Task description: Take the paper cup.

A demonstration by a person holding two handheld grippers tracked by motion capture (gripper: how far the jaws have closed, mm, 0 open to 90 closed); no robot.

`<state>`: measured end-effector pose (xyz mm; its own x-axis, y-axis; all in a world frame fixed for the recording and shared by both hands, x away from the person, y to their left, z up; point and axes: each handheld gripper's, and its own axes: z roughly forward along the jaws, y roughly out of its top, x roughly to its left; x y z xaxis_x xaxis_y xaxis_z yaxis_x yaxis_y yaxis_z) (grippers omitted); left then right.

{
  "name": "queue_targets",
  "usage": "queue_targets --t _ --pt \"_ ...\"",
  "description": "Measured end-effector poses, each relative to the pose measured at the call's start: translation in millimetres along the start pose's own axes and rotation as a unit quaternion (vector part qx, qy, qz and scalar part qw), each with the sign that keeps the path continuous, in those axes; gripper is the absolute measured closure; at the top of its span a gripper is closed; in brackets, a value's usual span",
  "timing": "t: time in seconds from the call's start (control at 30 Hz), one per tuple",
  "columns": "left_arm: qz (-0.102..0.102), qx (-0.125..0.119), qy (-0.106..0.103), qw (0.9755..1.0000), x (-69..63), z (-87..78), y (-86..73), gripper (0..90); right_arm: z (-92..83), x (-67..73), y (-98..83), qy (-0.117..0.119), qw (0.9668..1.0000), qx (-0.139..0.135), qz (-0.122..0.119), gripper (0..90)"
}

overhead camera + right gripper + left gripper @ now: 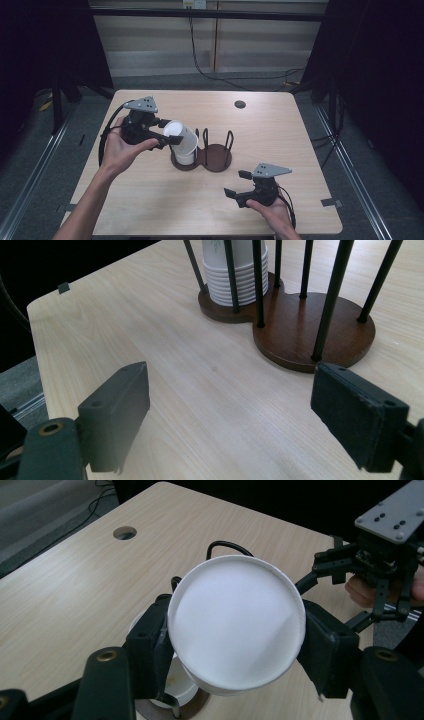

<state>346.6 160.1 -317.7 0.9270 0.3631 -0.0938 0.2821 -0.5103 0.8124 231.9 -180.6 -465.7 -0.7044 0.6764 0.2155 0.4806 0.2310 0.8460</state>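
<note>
On the wooden table, near its middle, stands a dark brown cup holder with two round bays and thin black upright rods. Nested in the left bay, a stack of white paper cups, rims ringed one upon another, seen from the right gripper view between the rods. Right bay bare, brown base showing.

Just above that stack, tilted on its side with the mouth toward the person's side, hangs one white paper cup. Gripped across its body by the left gripper, black pads pressed against opposite sides of the cup wall, as seen in the left gripper view around the round white rim. Lower edge of the held cup close over the top cup of the stack; whether touching, cannot tell. Left hand wrapped round the gripper body from below.

Toward the near right corner, well apart from the holder, rests the right gripper in the right hand, aimed at the holder. Jaws spread wide, nothing between the pads, only bare table beneath.

At the far edge of the table, a small round dark hole.
</note>
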Motion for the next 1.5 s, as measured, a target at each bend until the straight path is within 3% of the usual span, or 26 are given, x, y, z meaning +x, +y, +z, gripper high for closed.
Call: queue_targets --t 0.37,0.7,1.03,1.37,1.5 --pt "0.005 0.007 -0.026 0.9996 -10.2 8.7 -15.9 37.4 4.6 3.3 7.0 0.018 0.9998 -0.001 -0.006 15.8" --pt "-0.001 0.001 -0.052 0.9986 -13.2 14.3 -32.4 37.4 2.8 9.7 22.5 0.041 0.9987 -0.023 -0.021 16.1" --pt "0.000 0.010 -0.073 0.9973 -21.8 27.7 -42.5 37.3 8.2 16.9 38.2 0.076 0.9957 -0.043 -0.031 17.8" --pt "-0.003 0.003 -0.092 0.9957 -23.2 34.1 -45.4 37.4 15.9 24.4 56.9 0.116 0.9904 -0.059 -0.046 14.7" --pt "-0.007 -0.001 -0.101 0.9949 -25.3 35.1 -45.7 37.4 21.0 26.1 65.7 0.122 0.9894 -0.060 -0.050 14.4"
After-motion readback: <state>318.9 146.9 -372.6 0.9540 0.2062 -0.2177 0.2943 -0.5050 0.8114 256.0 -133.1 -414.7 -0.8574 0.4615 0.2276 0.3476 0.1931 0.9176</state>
